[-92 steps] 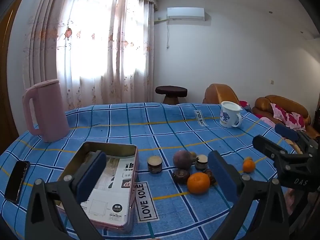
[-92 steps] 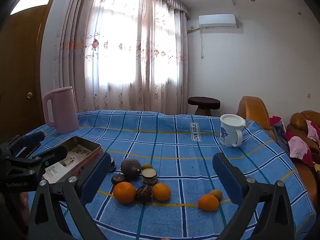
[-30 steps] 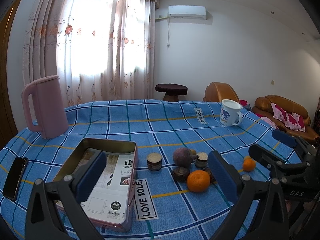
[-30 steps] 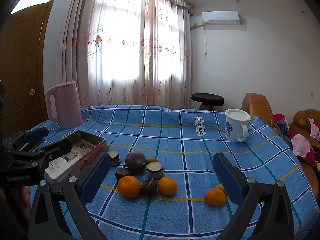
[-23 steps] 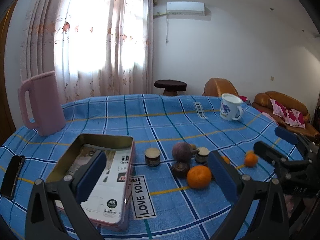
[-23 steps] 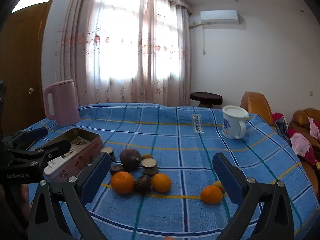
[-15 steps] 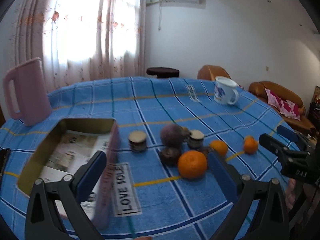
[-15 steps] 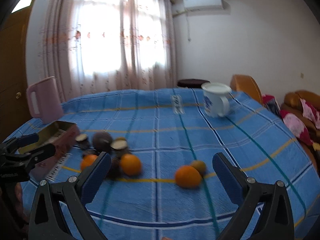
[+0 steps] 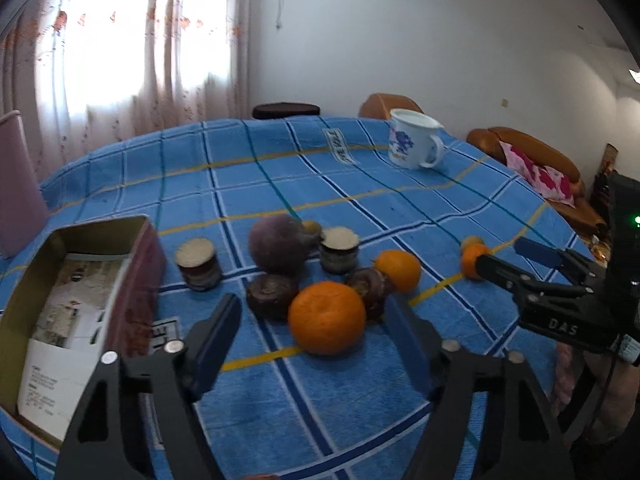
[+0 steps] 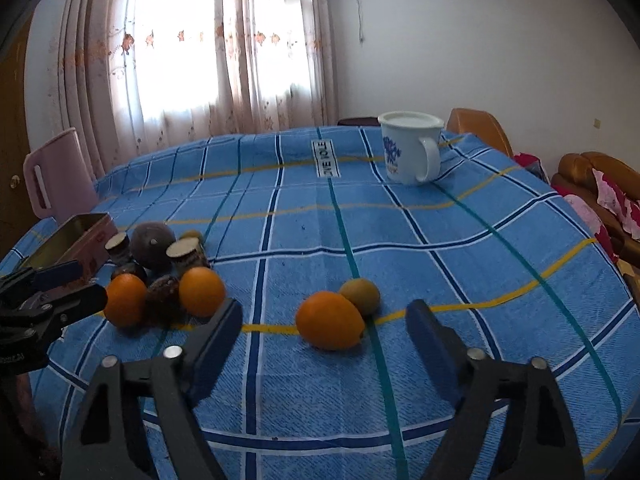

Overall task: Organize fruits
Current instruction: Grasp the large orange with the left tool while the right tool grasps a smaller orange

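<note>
A large orange (image 9: 327,323) lies on the blue checked cloth between the fingers of my open left gripper (image 9: 316,354). Around it are dark brown fruits (image 9: 272,295), a purple round fruit (image 9: 277,249), a second orange (image 9: 398,270) and two cut halves (image 9: 199,257). In the right wrist view, a lone orange (image 10: 330,325) with a small yellow-green fruit (image 10: 360,295) behind it lies just ahead of my open right gripper (image 10: 324,342). The fruit cluster (image 10: 160,280) is to its left. An open tin box (image 9: 76,292) stands left of the cluster.
A white mug (image 10: 412,152) stands at the far right of the table. A pink kettle (image 10: 56,176) stands at the far left. The left gripper shows at the left edge in the right wrist view (image 10: 52,292). Sofas (image 9: 532,160) stand beyond the table's right edge.
Both grippers have moved forward and down toward the fruit. The left now frames the large orange and the right faces the lone orange. Both jaws have narrowed but stay open.
</note>
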{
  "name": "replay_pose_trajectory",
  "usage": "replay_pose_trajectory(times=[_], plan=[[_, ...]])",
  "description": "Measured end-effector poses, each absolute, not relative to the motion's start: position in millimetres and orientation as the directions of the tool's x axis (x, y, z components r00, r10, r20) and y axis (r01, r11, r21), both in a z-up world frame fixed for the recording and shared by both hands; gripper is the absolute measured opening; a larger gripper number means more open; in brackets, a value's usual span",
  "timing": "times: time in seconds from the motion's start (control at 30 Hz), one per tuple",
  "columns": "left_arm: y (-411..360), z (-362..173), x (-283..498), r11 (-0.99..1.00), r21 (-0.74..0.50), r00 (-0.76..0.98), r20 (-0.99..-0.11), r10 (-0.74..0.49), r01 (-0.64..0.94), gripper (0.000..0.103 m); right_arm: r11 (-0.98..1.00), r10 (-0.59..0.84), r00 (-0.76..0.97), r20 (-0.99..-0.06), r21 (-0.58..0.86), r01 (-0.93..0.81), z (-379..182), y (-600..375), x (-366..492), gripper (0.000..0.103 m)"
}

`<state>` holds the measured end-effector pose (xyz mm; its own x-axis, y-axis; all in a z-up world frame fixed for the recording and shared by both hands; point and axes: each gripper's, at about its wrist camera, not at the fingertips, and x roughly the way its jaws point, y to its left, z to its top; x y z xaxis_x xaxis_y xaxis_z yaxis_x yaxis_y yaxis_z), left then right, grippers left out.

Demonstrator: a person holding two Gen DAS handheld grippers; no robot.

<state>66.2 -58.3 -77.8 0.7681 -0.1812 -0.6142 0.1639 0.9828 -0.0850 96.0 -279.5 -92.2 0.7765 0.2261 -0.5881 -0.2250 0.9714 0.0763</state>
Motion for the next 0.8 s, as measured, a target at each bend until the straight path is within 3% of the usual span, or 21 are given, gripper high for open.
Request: replay_pose_trajectory(times=[0.13, 0.23, 0.33, 0.4, 0.47, 0.8], plan=[[-58.9, -84.0, 71.7, 0.981, -0.103, 0.748, -0.635, -0.194, 0.167, 0.074, 0.968, 0.235, 0.752, -0.615, 0.075, -0.241, -95.5, -277.0, 100.6, 0.075], [-58.6, -88.6, 76.8, 0.979, -0.113, 0.732, -0.651, -0.203, 0.171, 0.063, 0.964, 0.244, 0.726, -0.643, 0.082, -0.252, -100.1, -276.9, 105.6, 0.058], [-59.3, -94.0, 83.0, 0.975, -0.131, 0.708, -0.671, -0.219, 0.178, 0.062, 0.963, 0.247, 0.713, -0.656, 0.081, -0.259, -101.8, -275.1, 107.1, 0.057], [-58.1, -96.9, 87.1, 0.970, -0.161, 0.687, -0.684, -0.243, 0.184, 0.060, 0.960, 0.255, 0.701, -0.666, 0.089, -0.265, -103.4, -274.5, 108.8, 0.051], [-59.4, -97.6, 87.0, 0.966, -0.165, 0.682, -0.686, -0.256, 0.197, 0.050, 0.960, 0.254, 0.703, -0.664, 0.087, -0.266, -103.5, -274.7, 108.5, 0.040], [-57.1, -96.6, 80.5, 0.959, -0.186, 0.698, -0.658, -0.282, 0.212, 0.049, 0.953, 0.280, 0.746, -0.605, 0.079, -0.293, -97.2, -273.1, 97.5, 0.038]])
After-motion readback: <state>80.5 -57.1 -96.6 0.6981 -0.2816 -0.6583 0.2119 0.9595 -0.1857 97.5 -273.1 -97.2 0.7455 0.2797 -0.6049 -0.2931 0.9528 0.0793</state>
